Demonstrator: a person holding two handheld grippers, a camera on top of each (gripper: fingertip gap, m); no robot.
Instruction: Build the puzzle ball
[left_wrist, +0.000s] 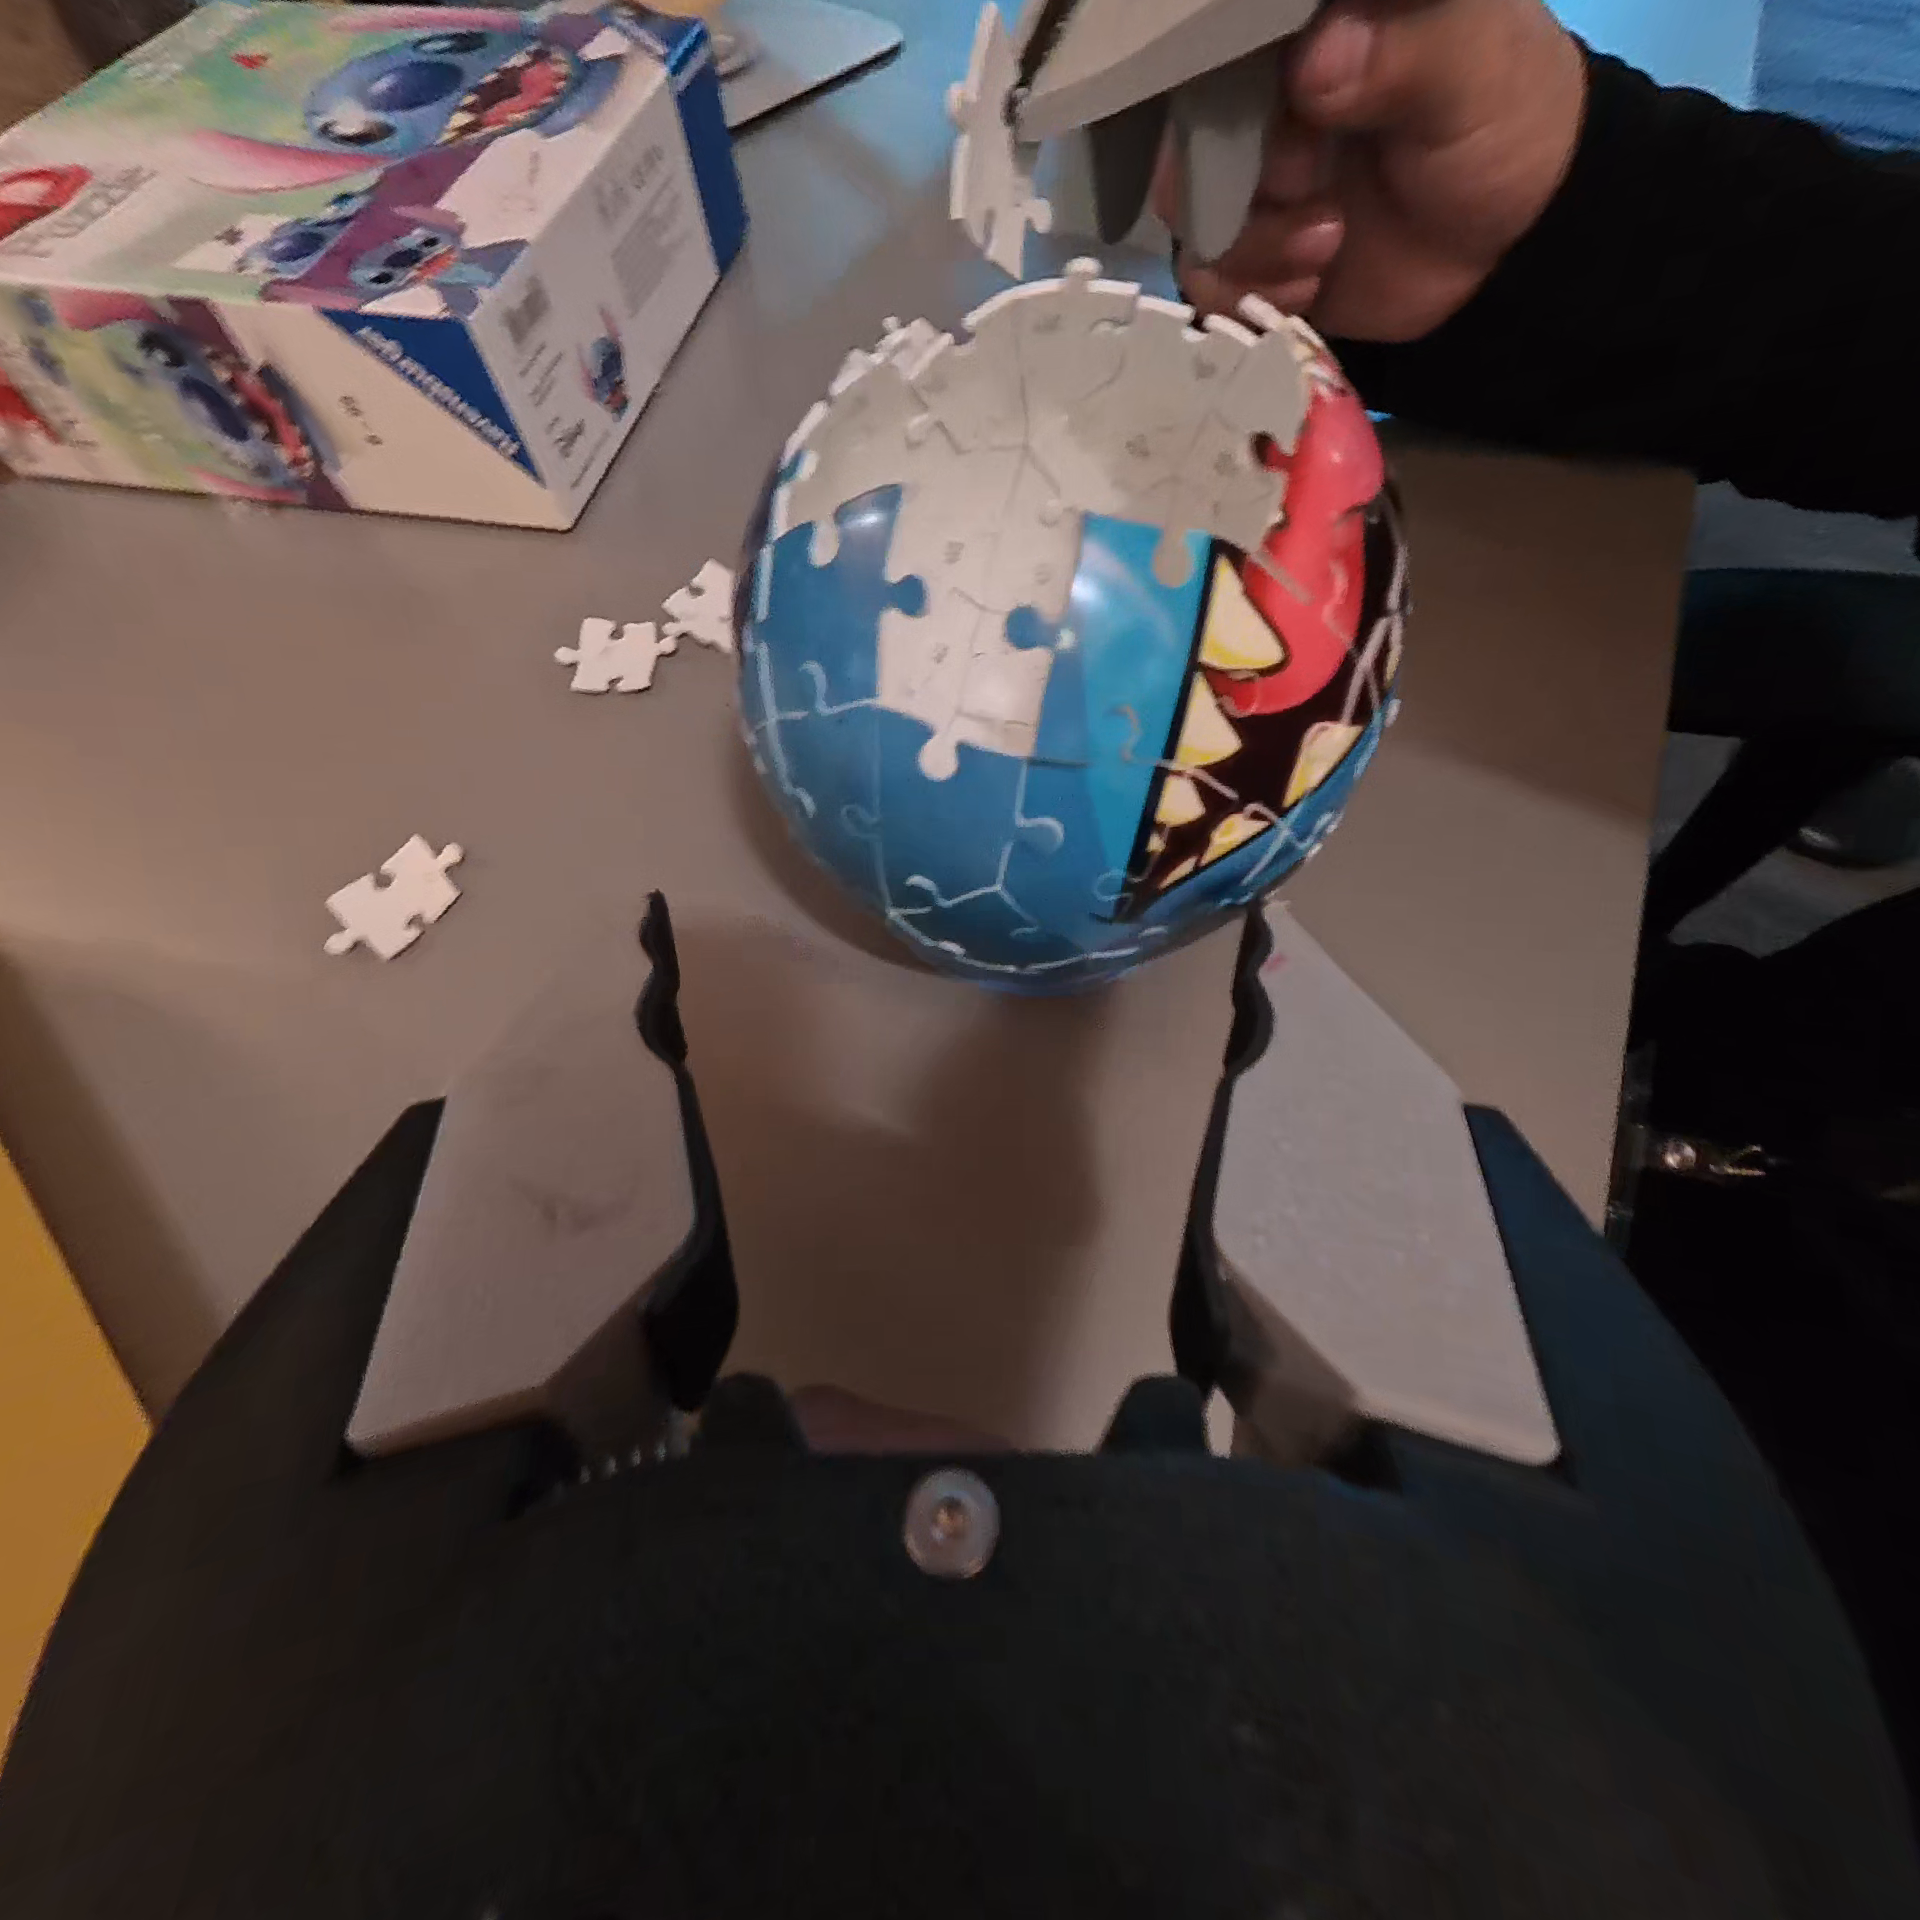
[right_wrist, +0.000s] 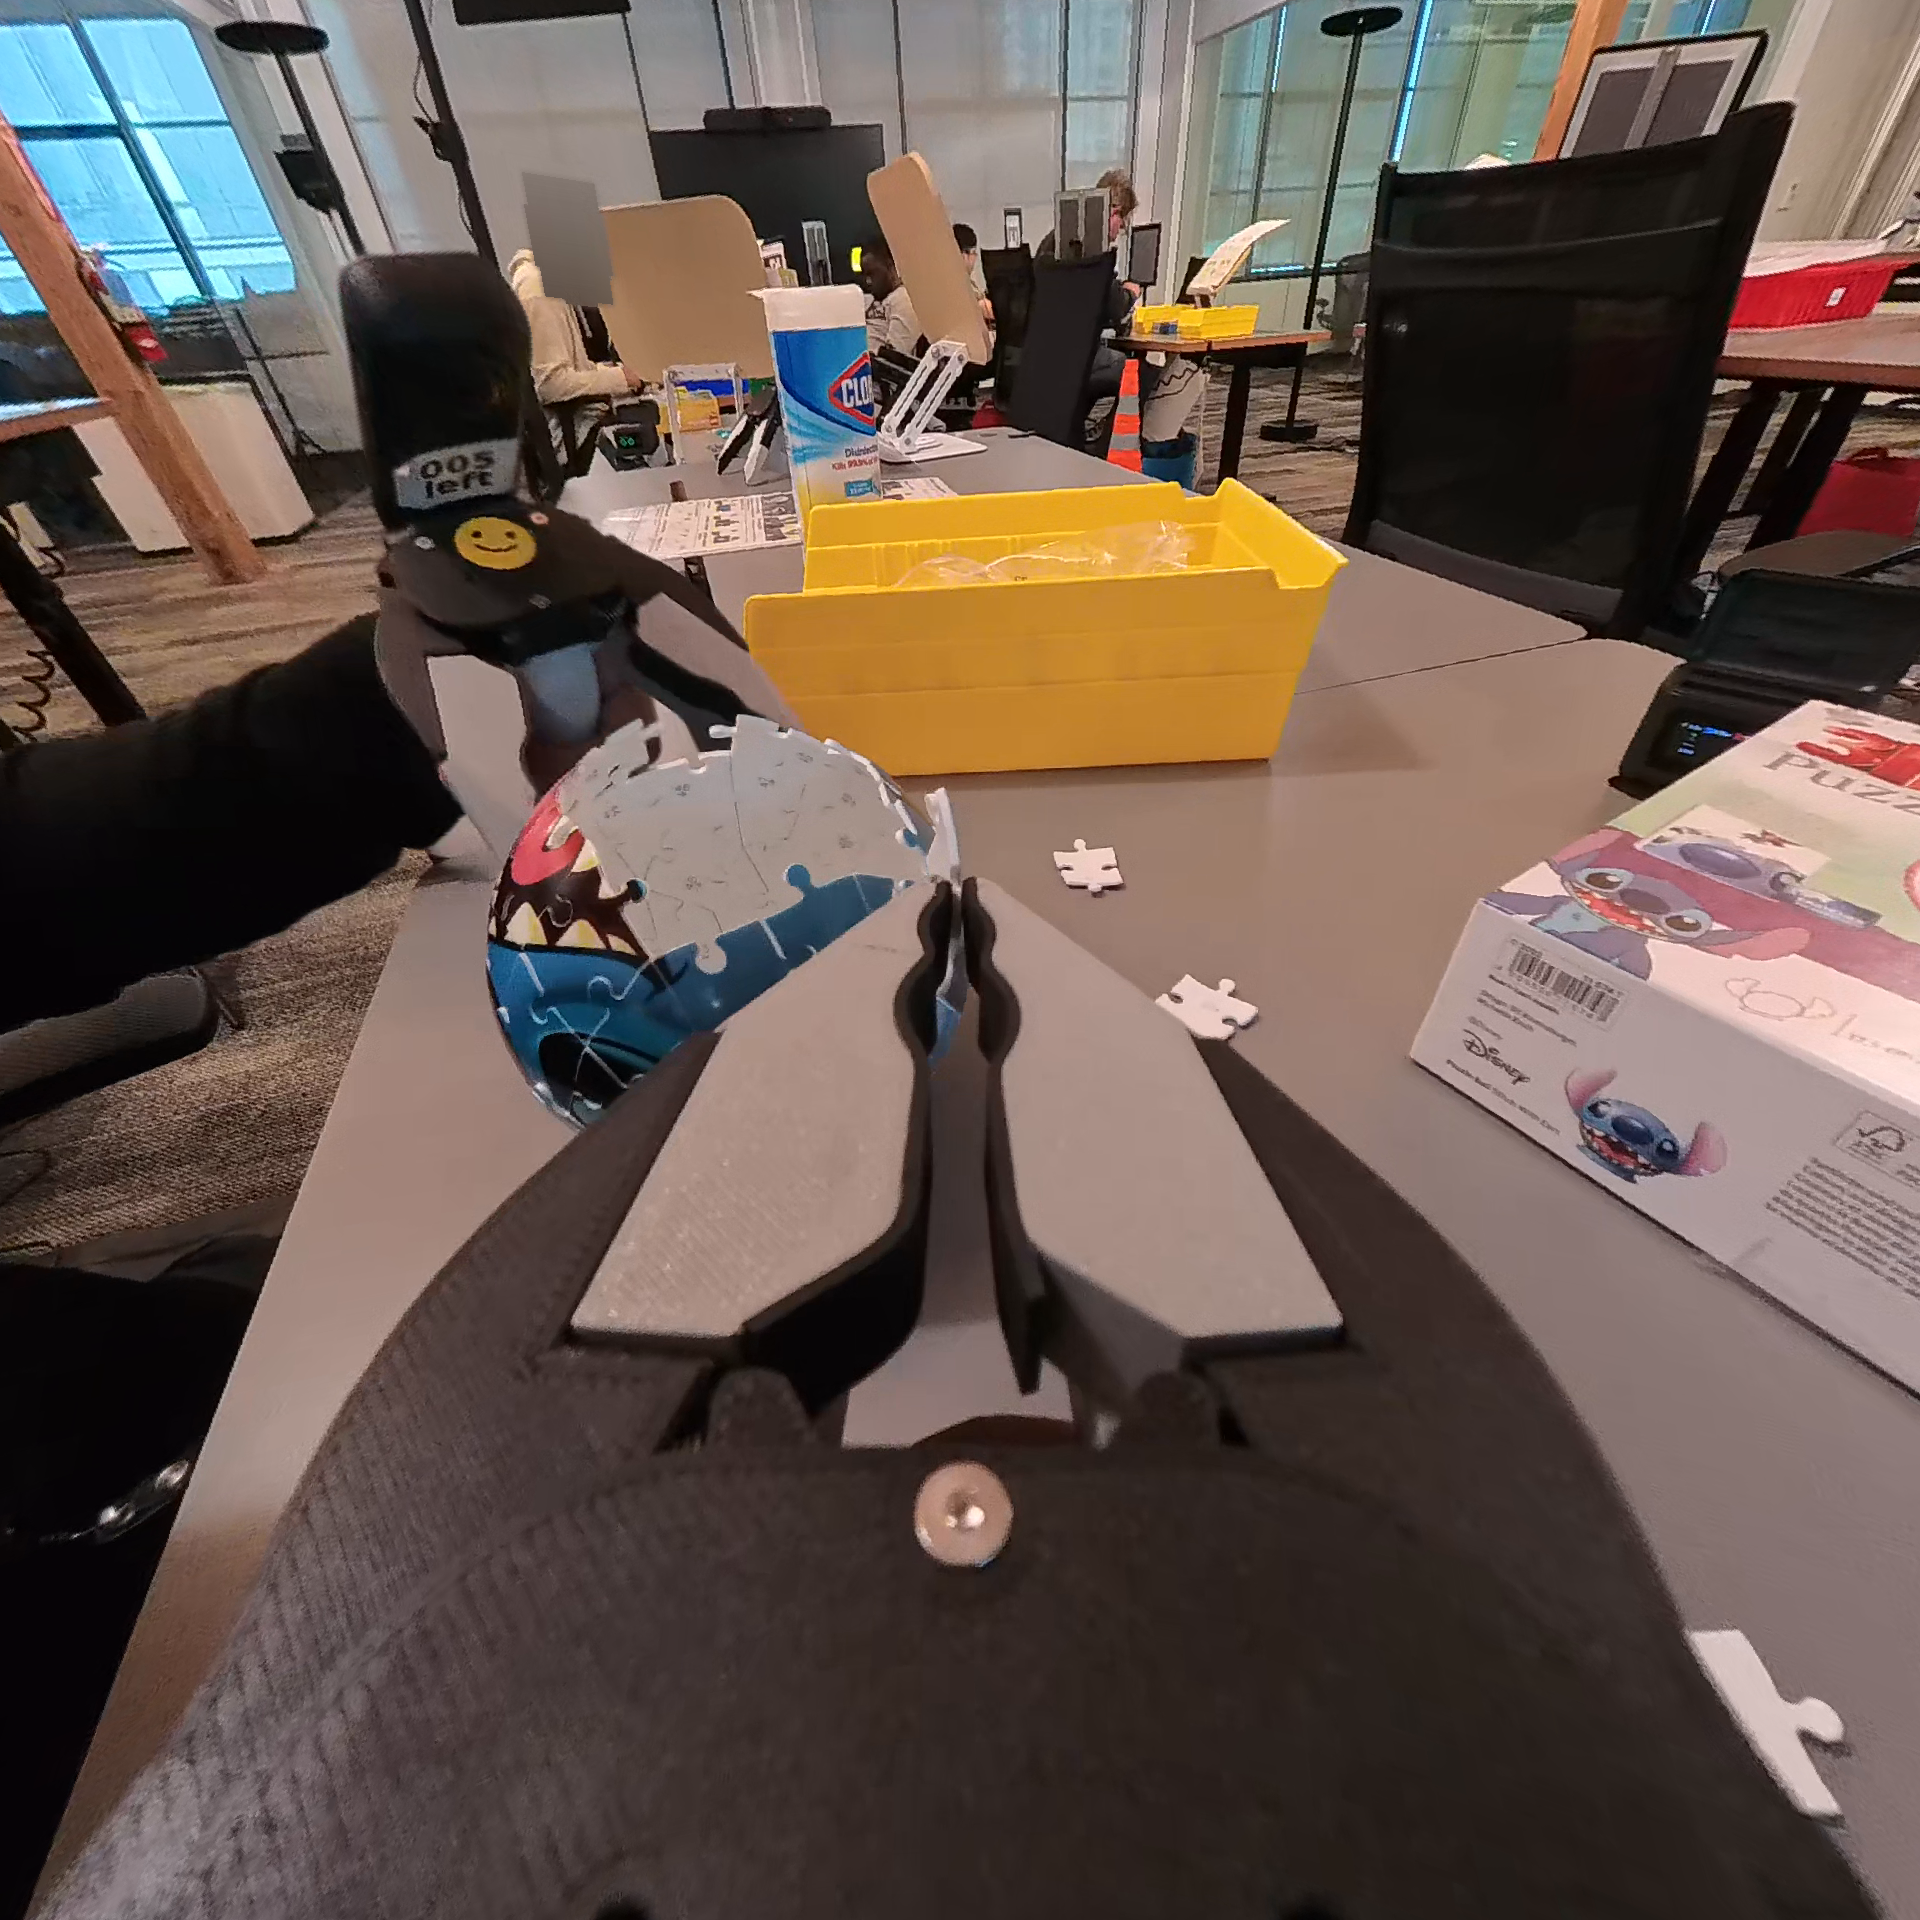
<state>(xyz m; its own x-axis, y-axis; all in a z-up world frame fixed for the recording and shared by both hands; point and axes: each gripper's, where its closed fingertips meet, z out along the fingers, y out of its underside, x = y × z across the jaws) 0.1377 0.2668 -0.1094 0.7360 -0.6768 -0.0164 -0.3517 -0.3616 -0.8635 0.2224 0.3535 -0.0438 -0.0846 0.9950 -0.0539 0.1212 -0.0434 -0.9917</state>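
Note:
The puzzle ball (left_wrist: 1070, 644) stands on the grey table (left_wrist: 260, 727). It is blue with a toothed mouth picture, and its top is open, showing the white backs of pieces. My left gripper (left_wrist: 954, 945) is open, its tips just short of the ball's near side, the right tip touching its lower edge. My right gripper (left_wrist: 1091, 104) is shut on a white puzzle piece (left_wrist: 992, 156) just above the ball's open rim. In the right wrist view the right gripper (right_wrist: 956, 904) pinches that piece (right_wrist: 943, 842) beside the ball (right_wrist: 707, 914), with the left gripper (right_wrist: 597, 727) behind it.
Loose white pieces (left_wrist: 613, 655) (left_wrist: 393, 896) (right_wrist: 1088, 864) (right_wrist: 1205, 1006) lie around the ball. The puzzle box (left_wrist: 343, 260) (right_wrist: 1714, 1039) lies to one side. A yellow bin (right_wrist: 1039, 665), a wipes canister (right_wrist: 826, 395) and a black device (right_wrist: 1766, 675) stand farther back. The table edge (left_wrist: 1662, 831) is close to the ball. The grippers' ends are close to 15 cm from one another.

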